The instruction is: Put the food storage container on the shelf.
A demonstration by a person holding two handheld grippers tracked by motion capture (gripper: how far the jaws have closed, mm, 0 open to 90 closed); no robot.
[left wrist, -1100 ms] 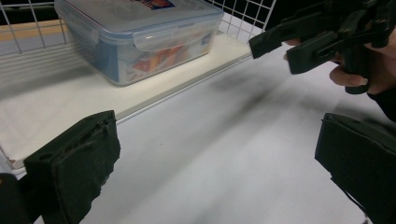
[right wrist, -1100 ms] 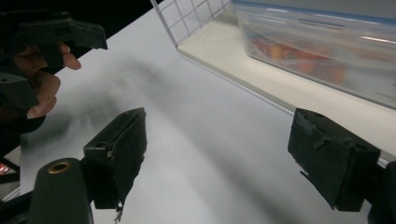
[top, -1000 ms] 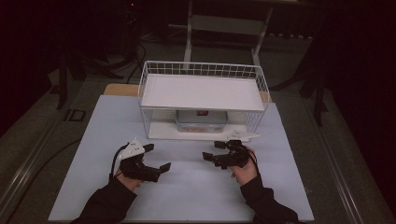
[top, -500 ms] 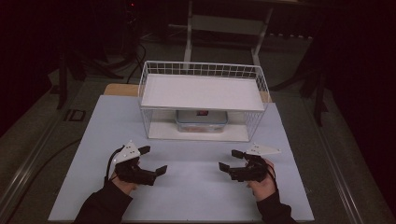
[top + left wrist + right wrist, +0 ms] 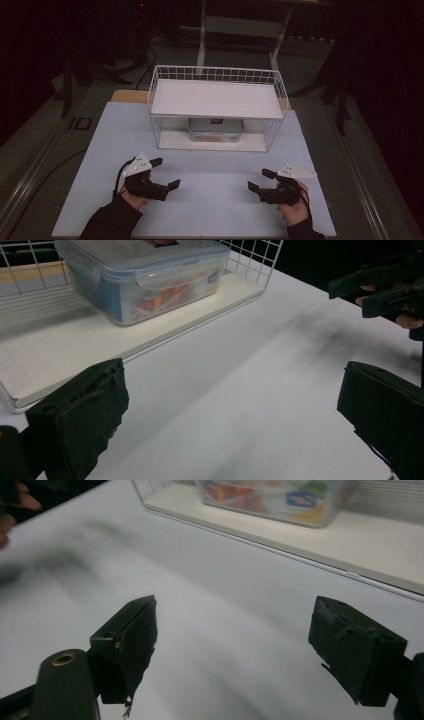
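A clear plastic lidded box (image 5: 216, 129) with colourful contents sits on the lower board of a white wire shelf rack (image 5: 217, 75) at the back of the table. My left gripper (image 5: 166, 173) rests low over the white tabletop at front left, open, nothing between its jaws. My right gripper (image 5: 261, 180) hovers at front right, open and empty, pointing left. The left gripper view has the box (image 5: 145, 275) at upper left and the right gripper (image 5: 385, 287) at far right. The box (image 5: 272, 497) lies along the top edge of the right gripper view.
The rack's upper white shelf (image 5: 215, 97) covers the box from above. The white table mat (image 5: 215, 200) spreads between the two hands. Dark floor, cables and a metal stand (image 5: 240, 25) surround the table.
My right gripper has drawn back from near the rack toward the front right of the table. The left gripper has stayed put.
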